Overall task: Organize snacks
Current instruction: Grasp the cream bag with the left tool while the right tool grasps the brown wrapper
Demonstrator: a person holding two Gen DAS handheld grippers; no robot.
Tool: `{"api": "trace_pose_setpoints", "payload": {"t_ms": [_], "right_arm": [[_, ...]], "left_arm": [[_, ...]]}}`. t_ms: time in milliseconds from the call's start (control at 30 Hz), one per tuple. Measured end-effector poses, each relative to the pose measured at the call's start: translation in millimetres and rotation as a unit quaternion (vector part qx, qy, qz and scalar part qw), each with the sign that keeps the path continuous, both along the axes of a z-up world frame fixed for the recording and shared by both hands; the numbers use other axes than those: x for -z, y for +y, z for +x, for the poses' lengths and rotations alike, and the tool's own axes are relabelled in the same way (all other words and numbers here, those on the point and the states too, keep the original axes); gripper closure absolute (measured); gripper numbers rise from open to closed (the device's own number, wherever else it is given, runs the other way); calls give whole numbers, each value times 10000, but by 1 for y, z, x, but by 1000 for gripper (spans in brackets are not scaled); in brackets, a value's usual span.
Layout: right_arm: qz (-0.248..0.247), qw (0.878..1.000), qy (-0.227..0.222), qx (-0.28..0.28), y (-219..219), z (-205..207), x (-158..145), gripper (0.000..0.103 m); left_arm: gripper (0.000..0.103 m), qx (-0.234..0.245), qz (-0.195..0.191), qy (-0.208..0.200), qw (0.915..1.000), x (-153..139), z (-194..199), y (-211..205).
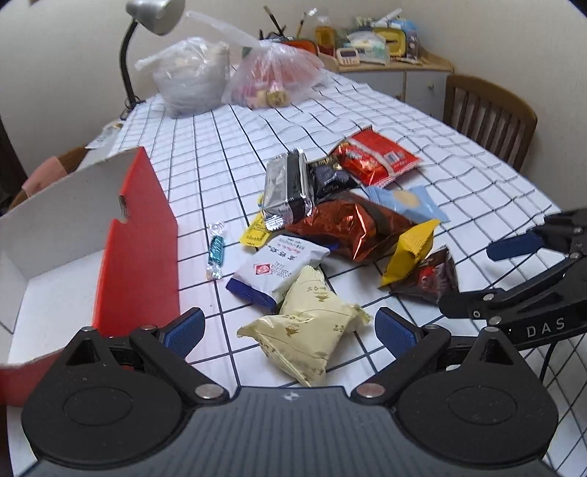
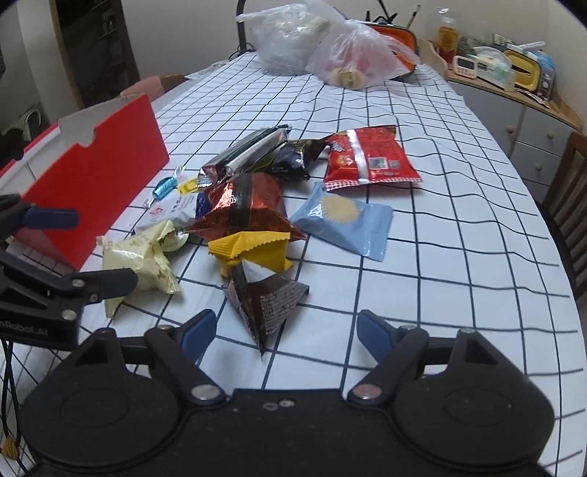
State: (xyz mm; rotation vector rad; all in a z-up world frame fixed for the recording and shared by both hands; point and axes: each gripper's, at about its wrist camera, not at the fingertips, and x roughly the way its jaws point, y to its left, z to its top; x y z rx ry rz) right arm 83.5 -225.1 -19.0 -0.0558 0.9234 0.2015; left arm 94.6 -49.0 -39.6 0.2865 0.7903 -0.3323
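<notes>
A pile of snack packets lies on the checked tablecloth [image 1: 458, 176]. My left gripper [image 1: 290, 326] hangs open over two cream packets [image 1: 312, 330], its blue pads apart on either side and clear of them. My right gripper [image 2: 286, 324] is open too, with a dark brown triangular packet [image 2: 264, 301] lying between its fingers, untouched. Behind these lie a yellow packet [image 2: 253, 249], a copper foil bag [image 2: 245, 209], a light blue packet [image 2: 345, 220], a red bag [image 2: 367, 154], a silver packet [image 1: 286, 183], a white packet [image 1: 279, 268] and a teal candy [image 1: 216, 249]. An open red box [image 1: 139, 238] with a white inside stands at the left.
Two tied plastic bags [image 1: 271, 77] and a desk lamp [image 1: 154, 18] stand at the table's far end. A sideboard [image 1: 403, 73] crowded with small items sits behind, and a wooden chair [image 1: 488, 113] stands at the right edge. Bare cloth lies to the right of the pile.
</notes>
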Motion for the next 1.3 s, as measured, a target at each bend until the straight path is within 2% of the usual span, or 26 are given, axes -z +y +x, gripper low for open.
{"api": "trace_pose_setpoints", "payload": {"t_ms": [233,367,433,567,667,733,833,967,1100,1300], "right_arm": [[-139,9998,53,-138,3,13,10,31],[-191,9996,35,-208,5,16,14,33],[-203,9995,0,-228,7,17,14,36],[-149,9994,-37,-301,10,16,14,45],[-115,9994,-76,-325,11,15,14,55],[-59,9994,-94,-330,10,14,13,62],[-27,9995,-134,-296,9,11,13,69],[117,9997,-153,-158,6,8,12,79],[178,9995,-250,-48,4,1,9,81],[283,9988,-383,60,-1,-17,-2,82]], "left_arm": [[4,255,225,-40,9994,9,5,-13],[5,294,262,32,9992,15,12,-14],[13,263,256,128,9992,19,16,-14],[19,257,142,207,9994,23,18,-12],[30,283,101,269,9992,25,17,-14],[42,291,78,320,9990,26,16,-16],[52,246,45,369,9990,28,14,-15],[55,107,-111,400,9991,28,13,-11],[62,-84,-258,390,9989,26,9,-6],[63,-233,-490,317,9980,18,-2,1]]}}
